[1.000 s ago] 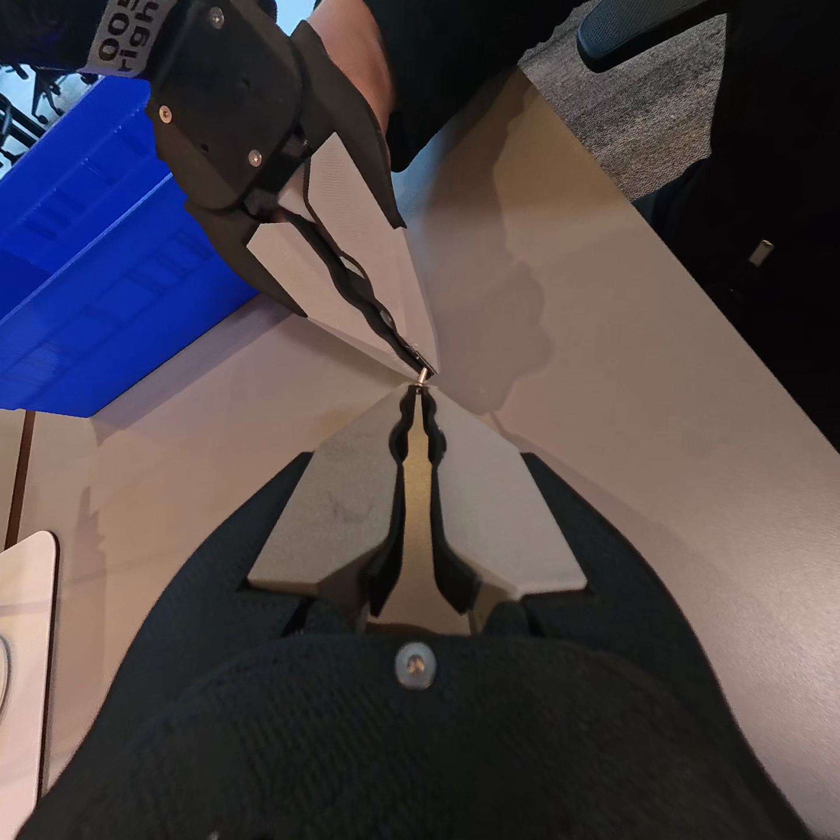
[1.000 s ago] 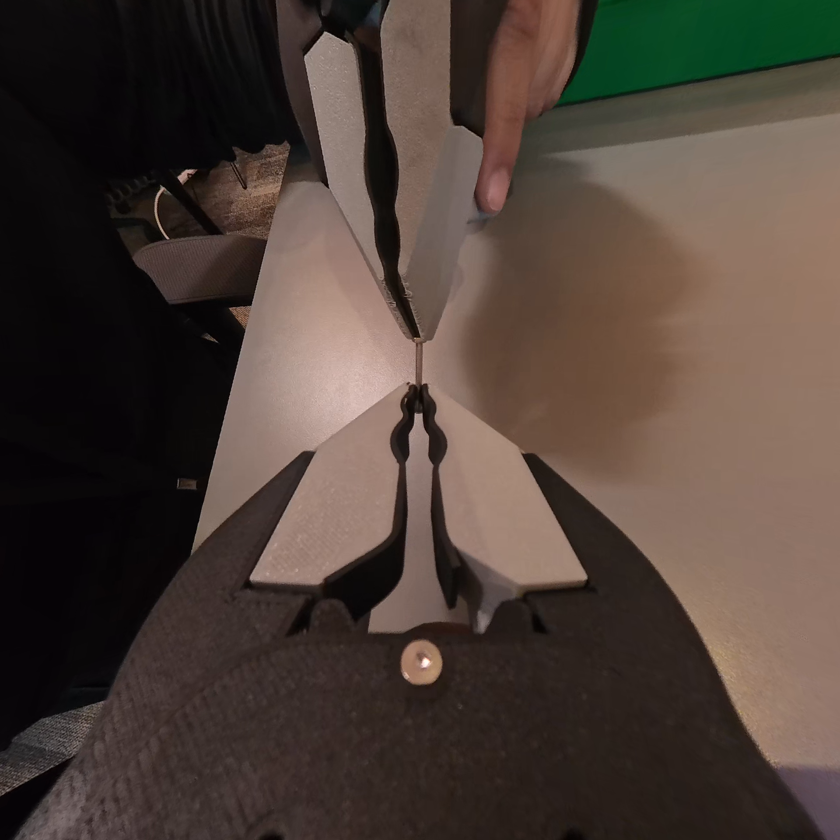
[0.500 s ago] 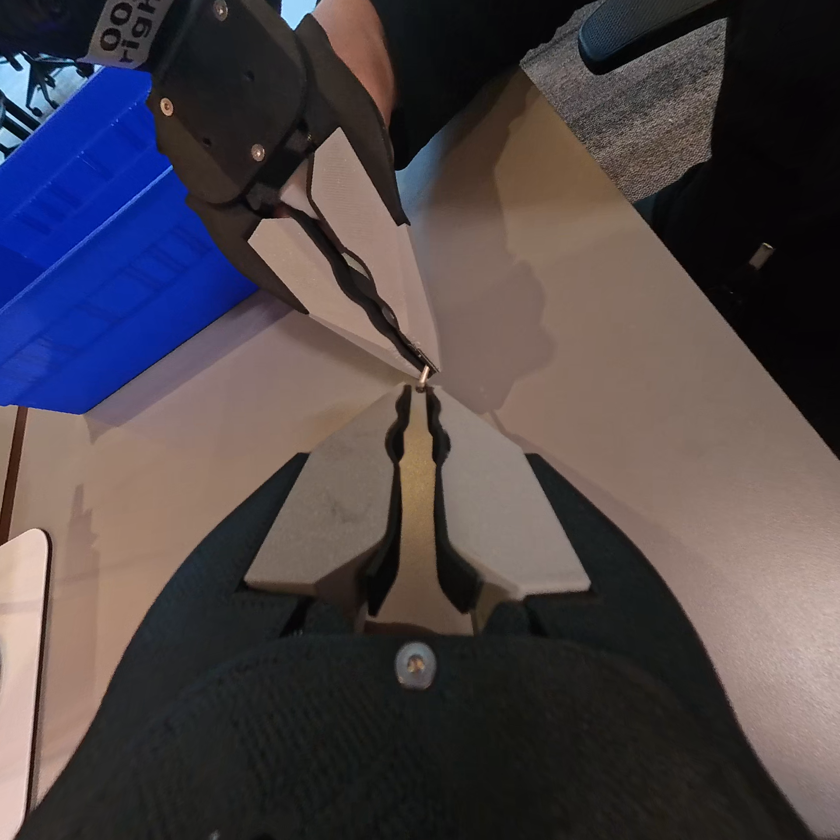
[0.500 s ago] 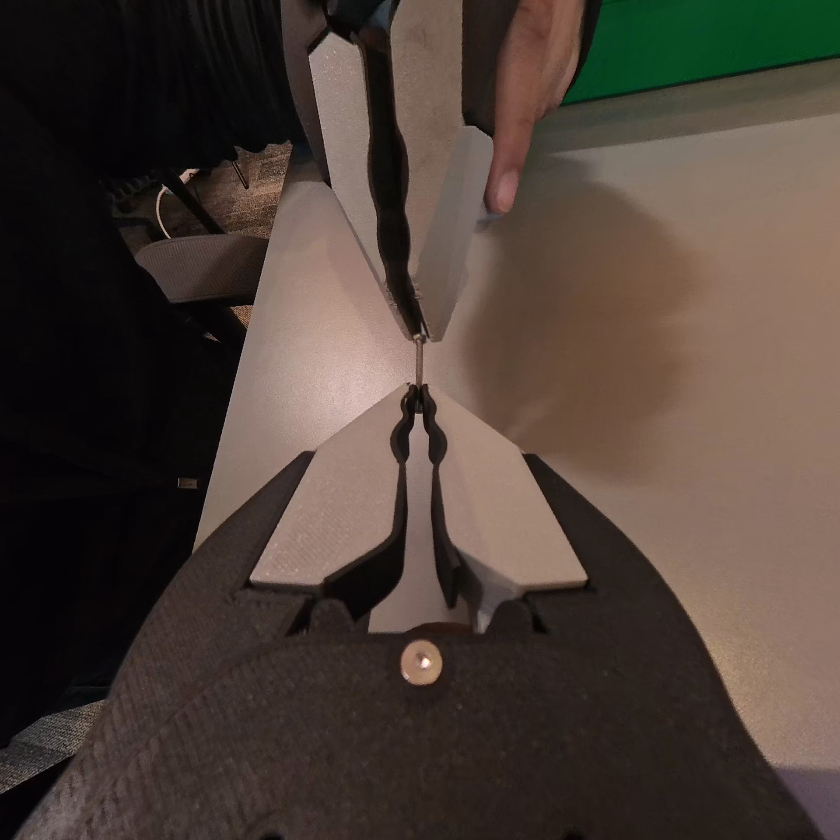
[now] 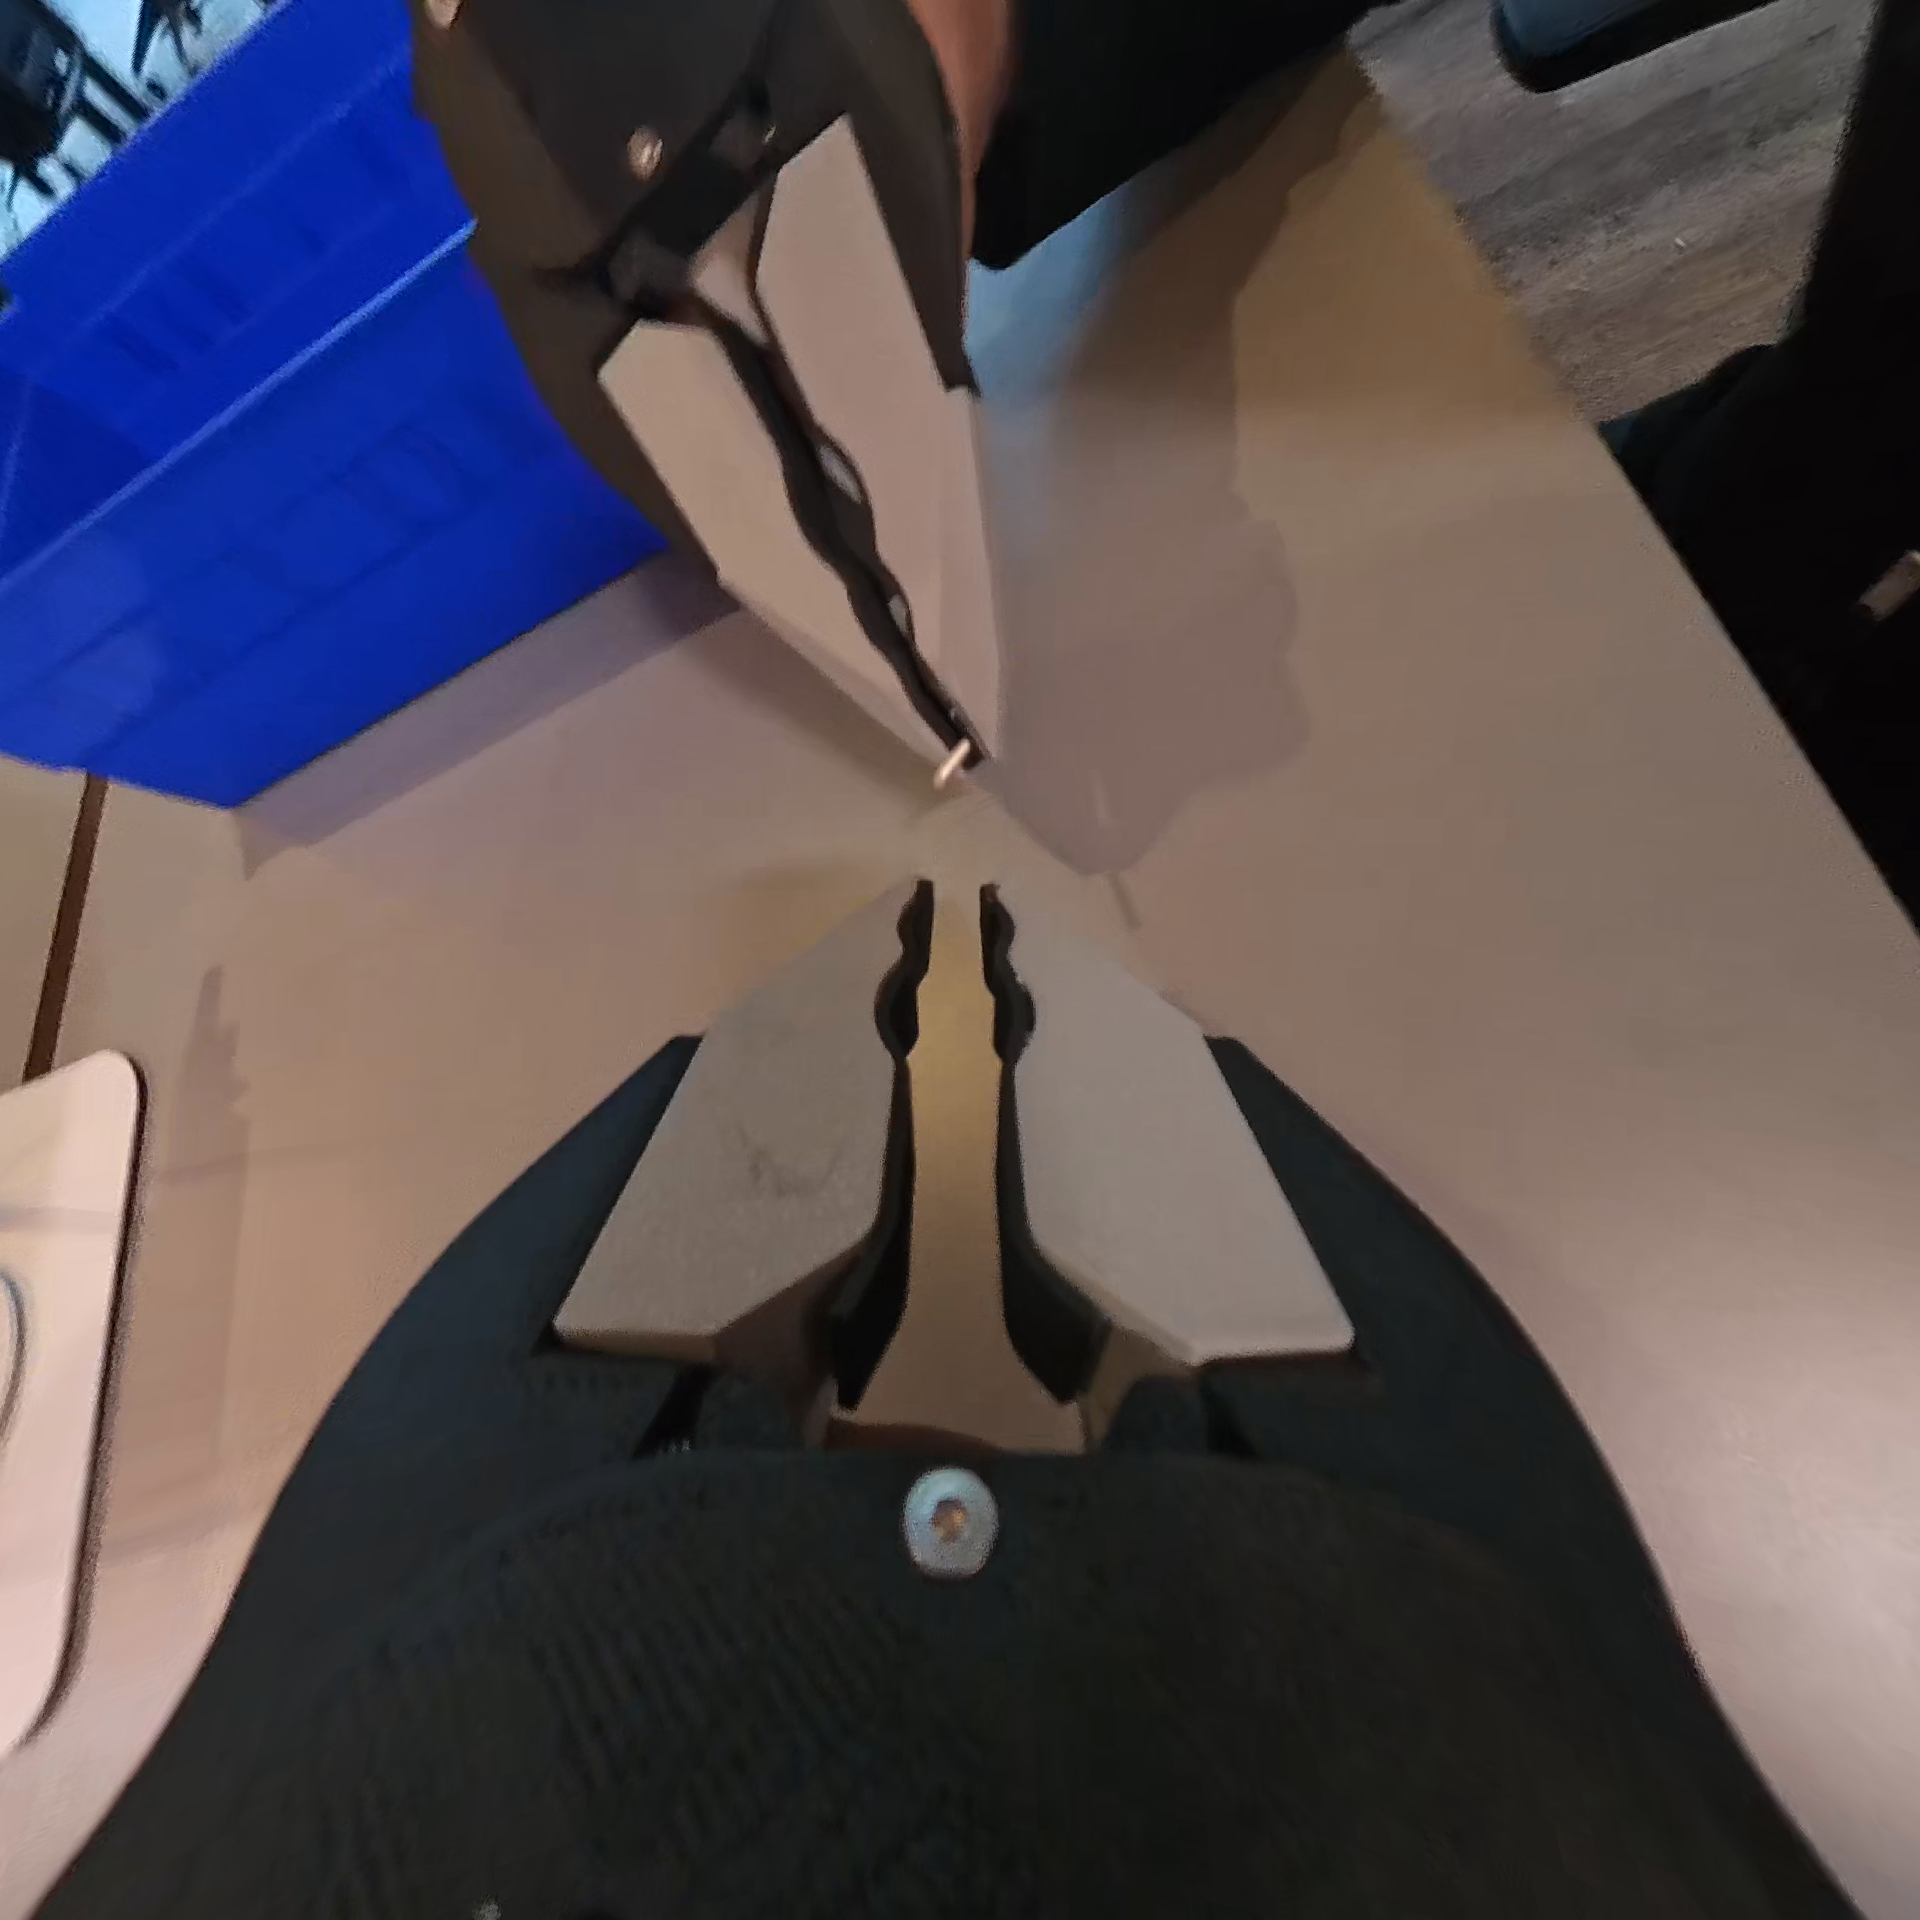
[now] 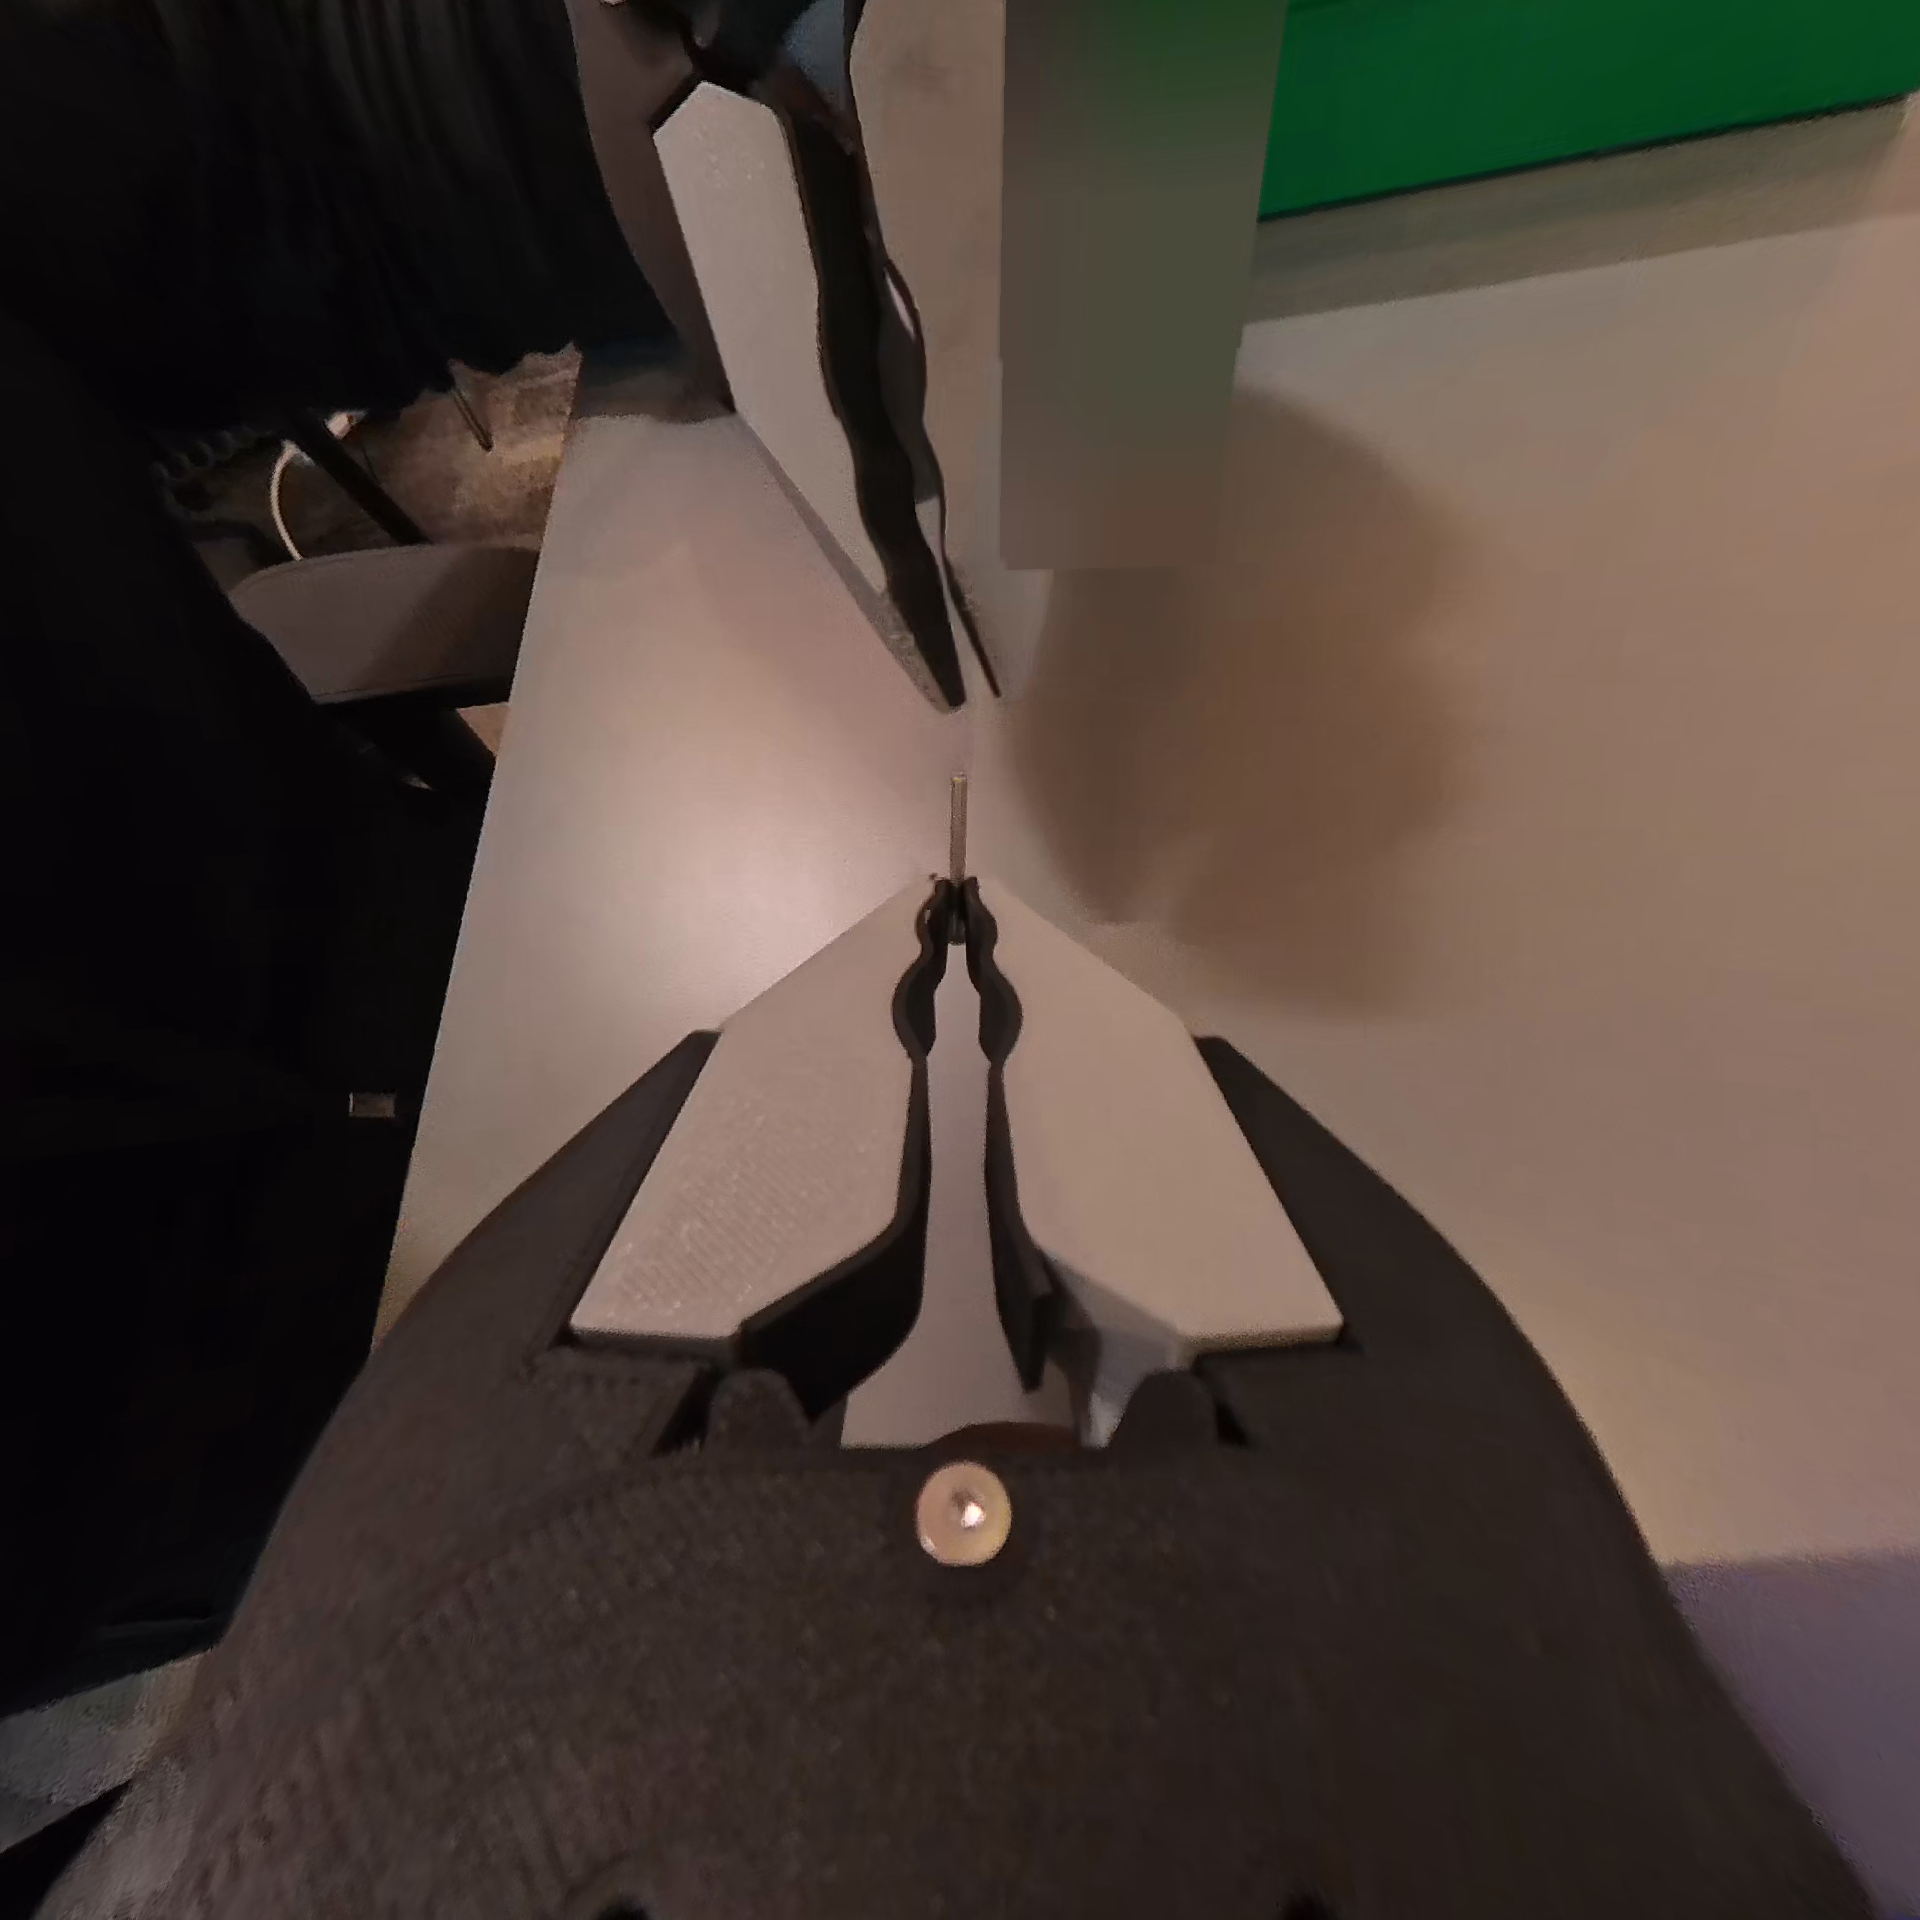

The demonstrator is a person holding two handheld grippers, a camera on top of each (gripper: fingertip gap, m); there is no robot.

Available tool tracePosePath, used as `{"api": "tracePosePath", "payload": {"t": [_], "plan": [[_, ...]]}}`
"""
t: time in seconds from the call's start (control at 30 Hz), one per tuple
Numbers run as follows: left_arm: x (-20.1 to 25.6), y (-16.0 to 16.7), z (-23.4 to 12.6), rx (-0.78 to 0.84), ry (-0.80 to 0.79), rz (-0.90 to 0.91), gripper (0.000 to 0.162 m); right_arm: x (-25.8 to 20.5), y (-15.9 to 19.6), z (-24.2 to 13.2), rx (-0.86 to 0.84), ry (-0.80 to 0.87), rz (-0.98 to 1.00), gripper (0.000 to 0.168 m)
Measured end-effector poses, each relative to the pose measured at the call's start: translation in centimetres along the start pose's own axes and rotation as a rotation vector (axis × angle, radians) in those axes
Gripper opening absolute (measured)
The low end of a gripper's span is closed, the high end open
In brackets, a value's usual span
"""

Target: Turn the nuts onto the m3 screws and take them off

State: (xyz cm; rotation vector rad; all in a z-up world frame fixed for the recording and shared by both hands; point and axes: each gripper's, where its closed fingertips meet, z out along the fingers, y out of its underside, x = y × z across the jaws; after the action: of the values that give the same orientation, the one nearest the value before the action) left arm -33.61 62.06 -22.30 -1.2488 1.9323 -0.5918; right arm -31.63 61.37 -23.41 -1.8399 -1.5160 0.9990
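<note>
My right gripper (image 6: pixel 956 899) is shut on a thin M3 screw (image 6: pixel 957 826) that sticks straight out past its tips. In the left wrist view the right gripper (image 5: pixel 961 743) comes down from above with the screw (image 5: pixel 951 771) pointing at my left gripper. My left gripper (image 5: pixel 951 894) has its tips slightly apart and empty, a short way below the screw's free end. It also shows in the right wrist view (image 6: pixel 971 696), apart from the screw. I cannot make out a nut on the screw or in either gripper. Both hover over the grey table (image 5: pixel 1455 935).
A blue plastic bin (image 5: pixel 260 436) stands on the table at the far left. A white rounded board (image 5: pixel 62 1299) lies at the left edge. The table's edge runs along the person's dark clothing (image 5: pixel 1818 520). A chair (image 6: pixel 384 623) stands past the edge. A green surface (image 6: pixel 1558 94) is behind. Only a small space, under 4 cm, lies between the two pairs of fingers.
My left gripper has opened its tips and let go of the screw's end. The two grippers have pulled apart, so the screw now stands free in the right gripper.
</note>
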Motion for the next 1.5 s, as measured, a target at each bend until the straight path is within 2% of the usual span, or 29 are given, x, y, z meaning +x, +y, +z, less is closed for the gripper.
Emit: {"api": "tracePosePath", "payload": {"t": [0.13,0.27,0.37,0.47,0.63,0.8,1.03,1.3,1.5], "plan": [[-1.5,0.5,-0.6,0.028,-0.109,-0.145,0.006,0.6,-0.7,-1.1,0.082,0.045,0.013,0.000],[-2.6,-2.0,-1.0,0.276,-0.123,-0.380,0.005,0.2,-2.5,-1.9,0.202,0.037,0.000,0.000],[-2.5,-3.0,-0.8,0.364,-0.071,-0.472,0.005,0.4,-2.9,-1.8,0.240,0.056,-0.010,0.000],[-2.7,-3.8,-0.9,0.405,-0.096,-0.474,0.005,-0.2,-3.0,-1.9,0.269,0.031,-0.019,0.000],[-1.7,-4.7,-0.4,0.429,-0.041,-0.486,0.008,-0.5,-3.7,-2.4,0.322,0.011,-0.009,0.000],[-1.5,-5.1,-0.1,0.454,-0.032,-0.474,0.008,-0.8,-3.6,-2.2,0.312,-0.002,-0.017,0.000],[-1.5,-5.6,-0.6,0.507,-0.017,-0.491,0.001,-1.2,-3.6,-1.9,0.307,-0.020,-0.019,0.000],[-1.6,-6.9,-1.2,0.586,-0.001,-0.534,0.000,-1.9,-4.9,-1.9,0.408,-0.069,-0.006,0.000],[-1.3,-6.5,-1.1,0.536,-0.012,-0.492,0.000,-2.0,-4.6,-1.6,0.392,-0.070,-0.010,0.000]]}}
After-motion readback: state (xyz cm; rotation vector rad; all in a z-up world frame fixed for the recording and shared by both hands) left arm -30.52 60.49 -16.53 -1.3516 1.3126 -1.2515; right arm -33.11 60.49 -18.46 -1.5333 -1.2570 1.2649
